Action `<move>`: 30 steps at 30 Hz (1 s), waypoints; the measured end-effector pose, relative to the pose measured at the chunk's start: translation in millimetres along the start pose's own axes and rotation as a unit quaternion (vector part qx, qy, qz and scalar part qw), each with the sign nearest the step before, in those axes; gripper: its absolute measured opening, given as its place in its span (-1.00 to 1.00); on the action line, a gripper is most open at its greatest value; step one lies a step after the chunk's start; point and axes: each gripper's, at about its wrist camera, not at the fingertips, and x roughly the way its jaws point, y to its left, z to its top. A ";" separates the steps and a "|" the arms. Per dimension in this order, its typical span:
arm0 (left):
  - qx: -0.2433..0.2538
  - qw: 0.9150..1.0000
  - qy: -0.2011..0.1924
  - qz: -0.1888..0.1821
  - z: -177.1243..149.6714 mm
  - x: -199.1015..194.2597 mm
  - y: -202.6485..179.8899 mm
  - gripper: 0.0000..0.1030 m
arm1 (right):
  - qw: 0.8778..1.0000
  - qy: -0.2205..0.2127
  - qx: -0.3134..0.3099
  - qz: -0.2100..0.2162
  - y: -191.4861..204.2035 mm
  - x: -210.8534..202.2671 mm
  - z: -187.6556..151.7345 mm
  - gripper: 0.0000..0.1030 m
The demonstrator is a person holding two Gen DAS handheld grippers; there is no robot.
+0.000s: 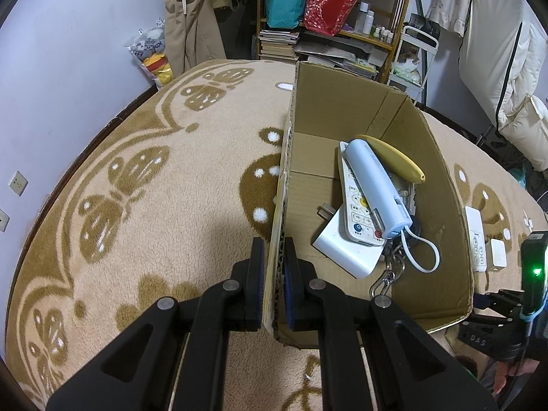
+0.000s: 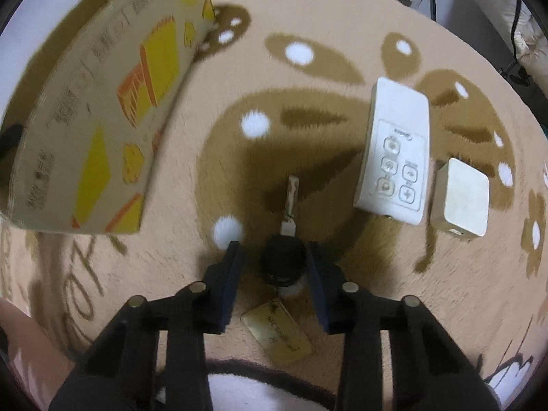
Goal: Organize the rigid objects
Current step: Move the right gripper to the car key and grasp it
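Observation:
A cardboard box [image 1: 342, 109] stands on the patterned rug. My left gripper [image 1: 274, 250] is shut on its near left wall, one pad inside and one outside. Inside lie a white remote [image 1: 356, 202], a pale blue cylinder [image 1: 376, 185], a yellow oblong piece [image 1: 394, 157], a white adapter [image 1: 346, 250] and a key bunch [image 1: 390, 267]. In the right wrist view, my right gripper [image 2: 275, 257] points down over a black-headed key [image 2: 282, 263] with a gold tag [image 2: 277, 332]. The key head sits between the pads; a gap shows on its left side.
On the rug to the right of the key lie a white button remote [image 2: 397, 150] and a small white adapter [image 2: 460, 198]. The box's printed outer wall [image 2: 102, 120] rises at the left. Shelves [image 1: 342, 17], bags and hanging clothes stand beyond the rug.

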 end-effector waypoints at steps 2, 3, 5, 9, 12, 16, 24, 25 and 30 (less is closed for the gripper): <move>0.000 1.000 0.000 0.000 -0.1 -0.1 -0.2 -0.80 | 1.000 0.003 0.003 0.000 -0.5 3.0 1.9 -0.23; 0.000 1.000 0.000 -0.001 0.2 -0.1 0.6 -0.80 | 1.000 0.005 0.008 0.003 -2.0 4.4 2.4 -0.23; 0.000 1.000 0.000 0.000 -0.1 0.0 -0.5 -0.80 | 1.000 0.006 0.018 0.010 -5.1 6.9 4.3 -0.23; -0.001 1.000 0.000 0.000 -0.2 0.0 -0.3 -0.80 | 1.000 -0.014 0.015 0.008 -8.3 3.9 6.8 -0.43; -0.002 1.000 0.001 -0.002 0.0 -0.2 0.9 -0.80 | 0.999 -0.035 0.012 -0.001 -7.4 -0.2 10.3 -0.43; -0.002 1.000 0.000 -0.002 0.1 -0.7 1.2 -0.80 | 0.999 -0.046 0.021 -0.001 -11.6 -0.8 14.4 -0.43; -0.002 1.000 0.001 -0.003 -0.2 -0.7 0.6 -0.80 | 0.998 -0.065 0.012 -0.005 -9.7 -11.1 13.7 -0.43; -0.002 1.000 0.001 -0.002 -0.1 -0.7 0.7 -0.80 | 0.998 -0.067 0.013 -0.005 -10.1 -12.5 11.8 -0.43; -0.002 1.000 0.001 -0.005 0.1 -0.4 1.6 -0.80 | 0.995 -0.095 0.022 0.006 -7.5 -31.7 8.1 -0.43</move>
